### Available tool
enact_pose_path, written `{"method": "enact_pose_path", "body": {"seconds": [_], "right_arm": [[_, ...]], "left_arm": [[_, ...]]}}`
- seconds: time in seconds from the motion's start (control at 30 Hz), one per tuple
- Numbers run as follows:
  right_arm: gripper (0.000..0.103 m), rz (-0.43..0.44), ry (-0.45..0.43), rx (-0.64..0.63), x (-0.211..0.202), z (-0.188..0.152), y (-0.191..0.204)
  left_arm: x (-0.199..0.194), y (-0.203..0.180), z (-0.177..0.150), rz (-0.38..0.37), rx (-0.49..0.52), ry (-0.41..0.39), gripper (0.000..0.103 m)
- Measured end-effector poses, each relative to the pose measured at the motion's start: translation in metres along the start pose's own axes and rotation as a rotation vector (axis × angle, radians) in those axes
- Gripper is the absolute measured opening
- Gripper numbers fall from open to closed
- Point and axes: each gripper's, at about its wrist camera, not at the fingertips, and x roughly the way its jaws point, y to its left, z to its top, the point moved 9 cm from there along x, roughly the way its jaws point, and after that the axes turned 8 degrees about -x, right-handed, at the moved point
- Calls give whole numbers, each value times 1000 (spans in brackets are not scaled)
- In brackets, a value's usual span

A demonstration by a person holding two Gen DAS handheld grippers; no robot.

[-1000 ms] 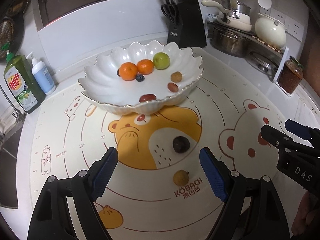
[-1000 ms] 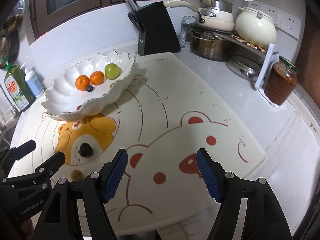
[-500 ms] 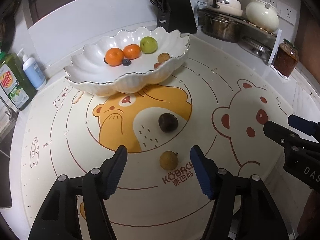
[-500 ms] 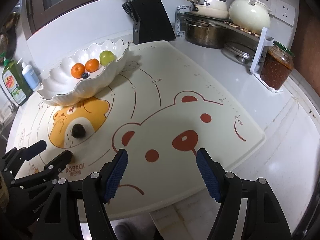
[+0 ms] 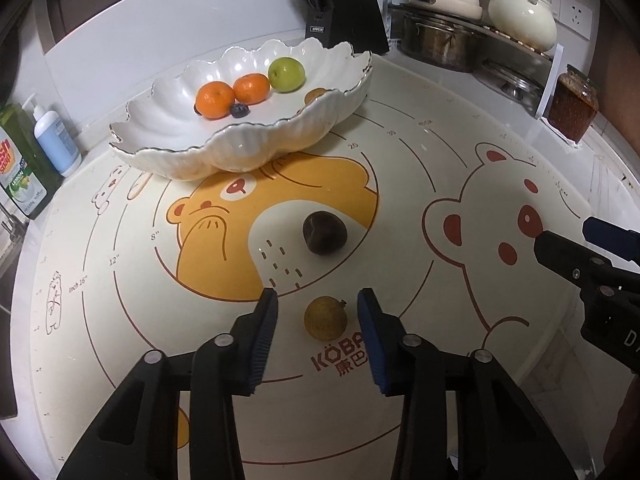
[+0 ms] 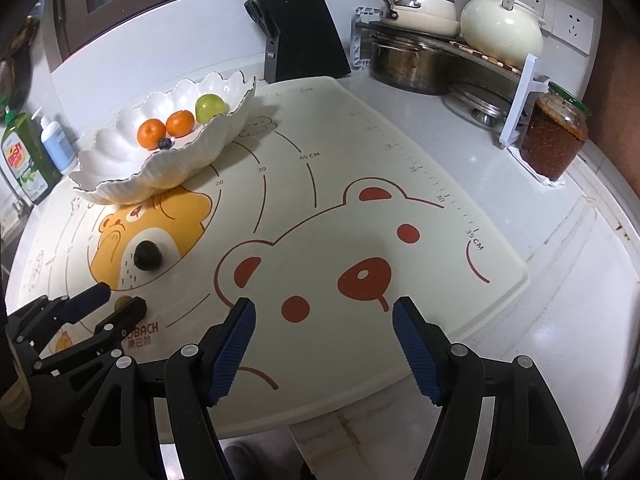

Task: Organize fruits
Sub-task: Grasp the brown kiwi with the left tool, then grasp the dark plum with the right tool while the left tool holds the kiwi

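A small tan round fruit (image 5: pixel 325 317) lies on the mat between the fingers of my left gripper (image 5: pixel 318 308), which is open around it without touching. A dark brown round fruit (image 5: pixel 324 233) lies on the mat just beyond. The white scalloped bowl (image 5: pixel 280 144) holds two oranges (image 5: pixel 215 99), a green fruit (image 5: pixel 286 74), a blueberry and other small fruit. My right gripper (image 6: pixel 324 320) is open and empty over the bear print. In the right wrist view the left gripper (image 6: pixel 106 304) straddles the tan fruit (image 6: pixel 122 303).
A bear-print mat (image 5: pixel 460 184) covers the counter. A black knife block (image 5: pixel 340 4), pots on a rack (image 5: pixel 444 40), a cream pot (image 5: pixel 522 16) and a red jar (image 5: pixel 572 108) stand at the back right. Soap bottles (image 5: pixel 24 168) stand at the left.
My left gripper has come down and forward over the tan fruit, and its jaws have narrowed around it. The right gripper has stayed open and drifted slightly.
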Motion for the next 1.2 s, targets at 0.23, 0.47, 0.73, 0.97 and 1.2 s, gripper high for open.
{"method": "enact_pose_path", "body": {"seconds": [0.23,0.47,0.73,0.97,1.2], "right_arm": [[72,0,3,-9,1,1,4],[72,-3,2,-13,0,2,6],[72,23,-13,-31,0,13,25],[72,82,-34,-91,5,30,68],[72,134,-40,-156,14,40,110]], "left_arm": [[5,-3,-4,-28,7,17,22],[4,-1,-4,-45,9,17,22],[-6,24,5,-16,-21,-7,22],[-14,70,10,42,-91,-22,22],[-19,115,6,101,-158,-18,22]]}}
